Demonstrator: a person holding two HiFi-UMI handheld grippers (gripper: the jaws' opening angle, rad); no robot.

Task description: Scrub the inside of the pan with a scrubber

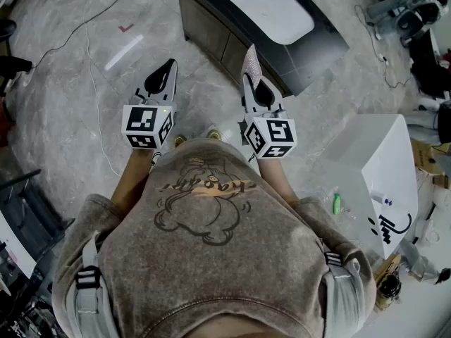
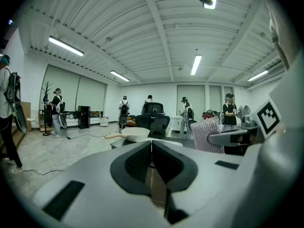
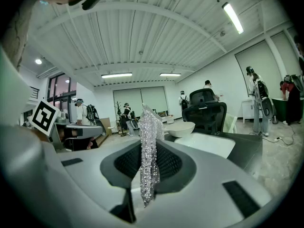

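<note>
Closest to the head camera is the person's brown sweatshirt with a cartoon print; both forearms reach forward from it over a grey marbled floor, each ending in a gripper with a marker cube; the left gripper has its two dark fingers pressed together with nothing between them; the right gripper is clamped on the scrubber, and both point roughly level, tipped slightly down.

Seen from the right gripper view, the scrubber is a thin, glittering sheet of silvery mesh, standing upright between the ridged pads, rising above them to a ragged point and hanging a little below them.

Ahead of both grippers stands a dark table with a white mat on top; the pan sits on that table, well apart from both grippers; it is white, deep and rounded like a bowl, with a pale wooden handle pointing left in the left gripper view; in the right gripper view it lies just beyond the mat, in front of a black office chair; other people stand far back in the room.
</note>
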